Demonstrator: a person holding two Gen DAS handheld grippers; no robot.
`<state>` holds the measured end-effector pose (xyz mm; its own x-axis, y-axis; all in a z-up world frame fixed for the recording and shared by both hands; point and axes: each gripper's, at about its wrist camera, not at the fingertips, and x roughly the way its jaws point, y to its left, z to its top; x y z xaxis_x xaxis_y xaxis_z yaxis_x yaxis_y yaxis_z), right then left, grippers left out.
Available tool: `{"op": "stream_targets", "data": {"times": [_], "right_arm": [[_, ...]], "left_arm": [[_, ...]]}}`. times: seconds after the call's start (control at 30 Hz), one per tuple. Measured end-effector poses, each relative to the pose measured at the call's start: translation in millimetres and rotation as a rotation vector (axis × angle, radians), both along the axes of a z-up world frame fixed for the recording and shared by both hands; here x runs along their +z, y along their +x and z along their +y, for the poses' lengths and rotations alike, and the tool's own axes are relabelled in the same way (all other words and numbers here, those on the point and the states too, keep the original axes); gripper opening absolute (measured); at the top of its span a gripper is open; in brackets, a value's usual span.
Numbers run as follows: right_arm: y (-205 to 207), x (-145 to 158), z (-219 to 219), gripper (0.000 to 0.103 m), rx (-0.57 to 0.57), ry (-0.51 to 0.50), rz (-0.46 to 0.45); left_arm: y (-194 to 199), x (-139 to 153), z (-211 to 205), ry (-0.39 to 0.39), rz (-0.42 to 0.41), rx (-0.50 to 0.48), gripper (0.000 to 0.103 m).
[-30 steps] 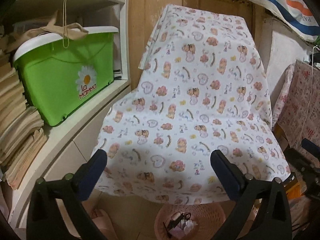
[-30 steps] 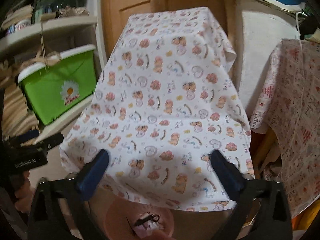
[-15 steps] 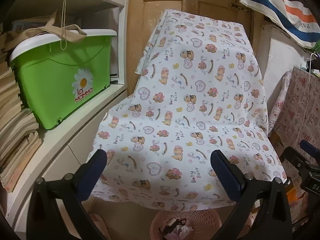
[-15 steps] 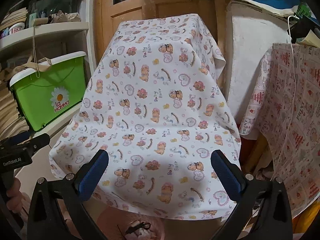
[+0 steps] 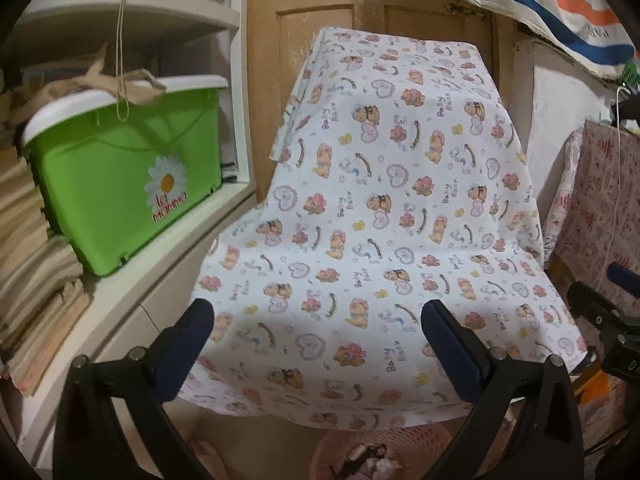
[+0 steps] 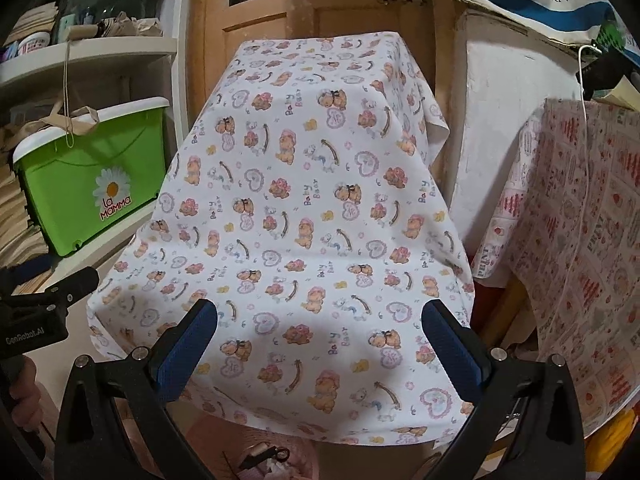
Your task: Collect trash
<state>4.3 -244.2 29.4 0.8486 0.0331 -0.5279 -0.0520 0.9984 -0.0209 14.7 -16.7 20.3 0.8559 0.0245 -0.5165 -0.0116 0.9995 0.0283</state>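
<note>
A cluttered storage corner of a home. Straight ahead of the left claw hangs a teddy-bear print cloth (image 5: 384, 216) draped over something tall, with a wooden door (image 5: 360, 12) behind it. To the claw's left, white shelves (image 5: 132, 276) hold a green lidded bin (image 5: 120, 184) and stacked papers (image 5: 28, 280). Below the cloth sits a pink plastic basket (image 5: 384, 446). To the right hang a patterned fabric (image 6: 580, 240) and a striped towel (image 5: 560, 12).

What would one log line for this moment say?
left gripper: open, empty | right gripper: open, empty | both face cloth | pink basket below cloth edge, holds scraps
</note>
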Motion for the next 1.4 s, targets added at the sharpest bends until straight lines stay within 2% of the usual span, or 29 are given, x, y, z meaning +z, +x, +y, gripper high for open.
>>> {"op": "stream_targets", "data": {"times": [0.23,0.53,0.97,1.4], "right_arm": [[1.2,4.4,-4.8,0.103,-0.021,0.027,-0.001],[1.5,4.5,-1.4,0.103,-0.018,0.015,-0.006],[4.2,1.8,-4.9,0.103,-0.04,0.022,0.01],[2.3,2.5,-0.5,0.103,-0.02,-0.006,0.001]], "left_arm": [[-7.8,4.6,-6.3,0.031,-0.055,0.008,0.103],[-5.5,2.2,-4.4,0.04,-0.055,0.036,0.103],[-0.8,0.2,-1.1,-0.004,-0.029,-0.007,0.103],[-1.2,-0.3,-2.8,0.027,-0.035,-0.005,0.103]]}}
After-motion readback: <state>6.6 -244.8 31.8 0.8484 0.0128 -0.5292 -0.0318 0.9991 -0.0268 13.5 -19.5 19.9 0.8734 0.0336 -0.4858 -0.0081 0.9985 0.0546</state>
